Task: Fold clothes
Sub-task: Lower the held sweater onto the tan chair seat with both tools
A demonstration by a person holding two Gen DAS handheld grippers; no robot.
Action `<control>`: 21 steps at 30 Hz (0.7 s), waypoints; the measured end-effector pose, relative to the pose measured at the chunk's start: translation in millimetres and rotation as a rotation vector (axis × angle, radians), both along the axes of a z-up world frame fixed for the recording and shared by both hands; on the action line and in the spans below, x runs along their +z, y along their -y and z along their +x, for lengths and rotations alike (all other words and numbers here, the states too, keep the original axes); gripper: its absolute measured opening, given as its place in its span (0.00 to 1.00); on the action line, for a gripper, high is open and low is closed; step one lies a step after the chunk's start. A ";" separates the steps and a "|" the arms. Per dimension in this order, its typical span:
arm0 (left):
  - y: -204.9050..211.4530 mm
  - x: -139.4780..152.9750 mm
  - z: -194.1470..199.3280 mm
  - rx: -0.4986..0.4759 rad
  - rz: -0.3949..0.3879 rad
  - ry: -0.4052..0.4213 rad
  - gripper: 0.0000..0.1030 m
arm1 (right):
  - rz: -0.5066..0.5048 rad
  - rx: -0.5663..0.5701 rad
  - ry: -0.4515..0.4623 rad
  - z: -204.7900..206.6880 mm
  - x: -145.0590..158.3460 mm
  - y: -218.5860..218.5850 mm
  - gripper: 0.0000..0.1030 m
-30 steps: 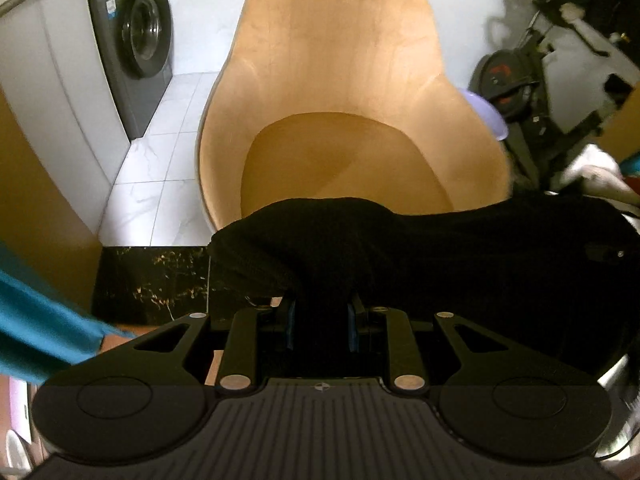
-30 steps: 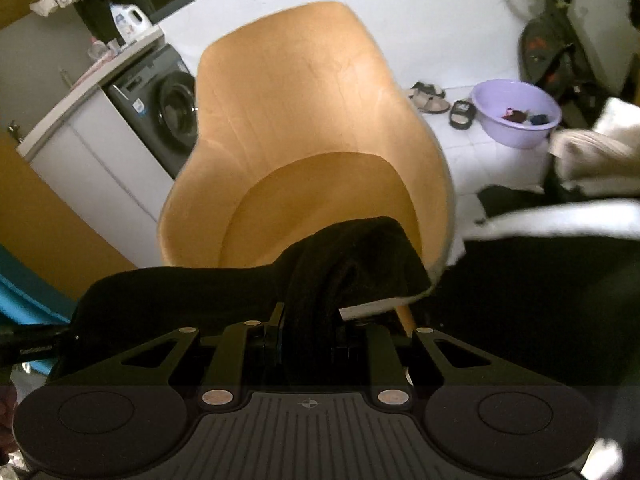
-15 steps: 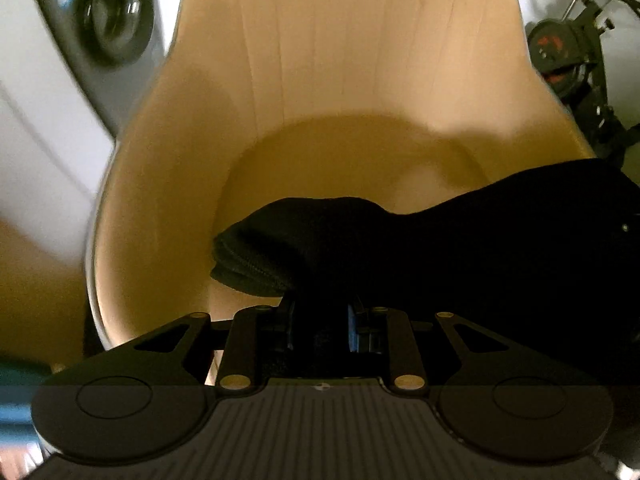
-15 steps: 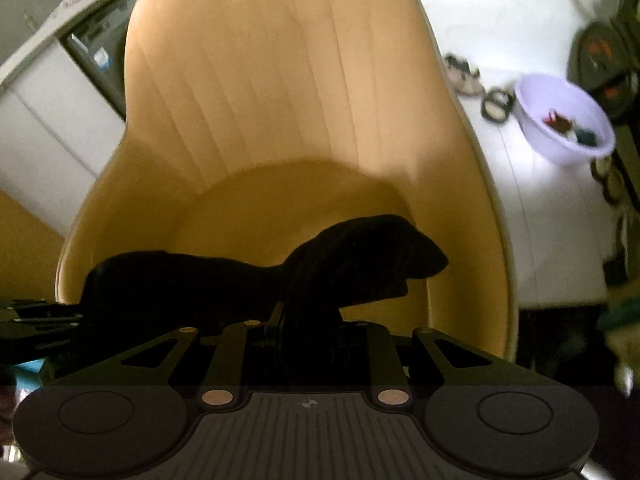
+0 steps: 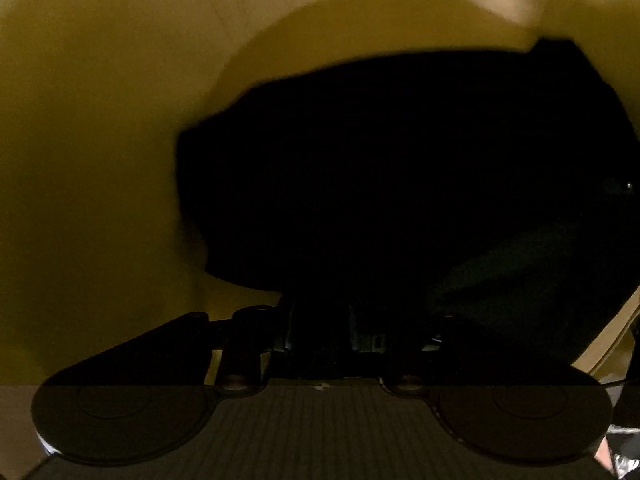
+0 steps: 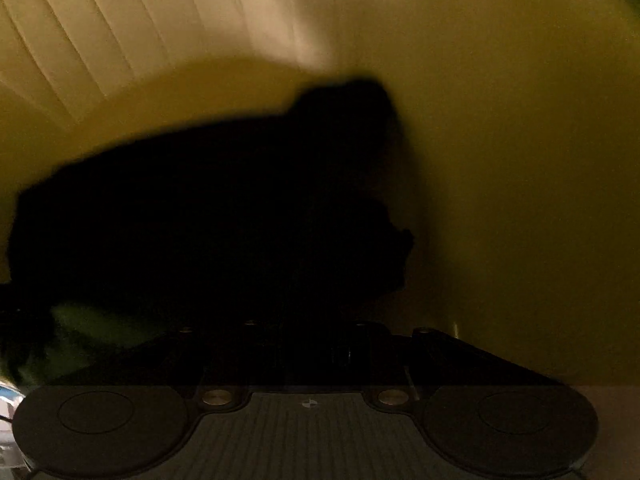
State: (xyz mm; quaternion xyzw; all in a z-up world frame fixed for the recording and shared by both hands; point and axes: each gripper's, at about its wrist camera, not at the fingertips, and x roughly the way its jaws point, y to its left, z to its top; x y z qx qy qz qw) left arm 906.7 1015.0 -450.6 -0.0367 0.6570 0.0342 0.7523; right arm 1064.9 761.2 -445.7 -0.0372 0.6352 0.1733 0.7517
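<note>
A black garment (image 5: 400, 180) lies bunched low in the bowl of a tan shell chair (image 5: 100, 160), stretched between my two grippers. My left gripper (image 5: 320, 312) points down, and its fingers are shut on the cloth's left end, which covers the tips. In the right wrist view the same black garment (image 6: 200, 208) spreads leftward from my right gripper (image 6: 312, 340), which is shut on its right end. The chair's ribbed back (image 6: 120, 32) rises behind. Both views are dark and blurred.
The chair's curved shell (image 6: 520, 200) closes in on all sides of the grippers. Its rim (image 5: 616, 340) shows at the lower right of the left wrist view. A greenish patch (image 6: 100, 328) sits at the lower left of the right wrist view.
Both grippers have come down and forward into the chair with the black garment. The washing machine, floor and basin have left view, and the chair's seat now fills both frames.
</note>
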 end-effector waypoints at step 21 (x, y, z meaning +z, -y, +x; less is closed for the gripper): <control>0.2 75.9 -74.8 -0.027 -0.031 0.143 0.66 | 0.110 -0.190 0.039 -83.9 55.9 32.6 0.59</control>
